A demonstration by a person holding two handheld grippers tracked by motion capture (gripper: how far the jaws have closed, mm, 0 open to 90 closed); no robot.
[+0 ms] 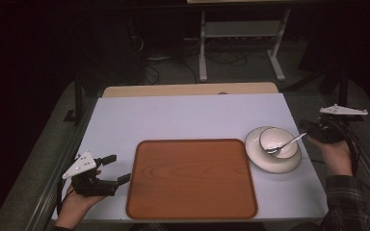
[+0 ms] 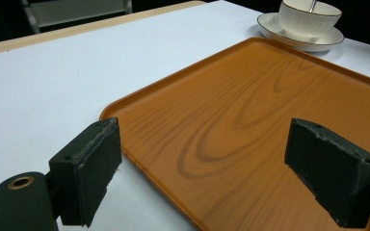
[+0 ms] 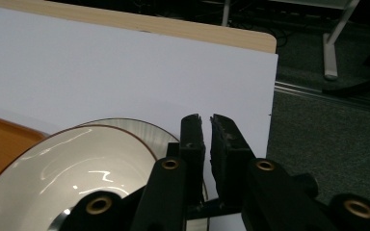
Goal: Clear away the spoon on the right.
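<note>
A white bowl [image 1: 275,137] stands on a white plate [image 1: 256,155] at the right of the table. A metal spoon [image 1: 285,144] rests in the bowl, its handle slanting up to the right. My right gripper [image 1: 306,130] meets the handle's end, jaws pressed together with a thin gap; in the right gripper view the right gripper [image 3: 206,120] hangs over the bowl [image 3: 77,168] and the plate [image 3: 147,131]. A wooden tray [image 1: 192,178] lies empty in the middle. My left gripper [image 1: 119,168] is open beside the tray's left edge, nothing between its jaws [image 2: 212,178].
White sheet [image 1: 188,115] covers the table, with a wood strip along the far edge. The table's right edge lies just beyond the plate, and floor with a metal stand [image 1: 241,33] lies behind. In the left gripper view the tray [image 2: 250,120] spans the ground ahead.
</note>
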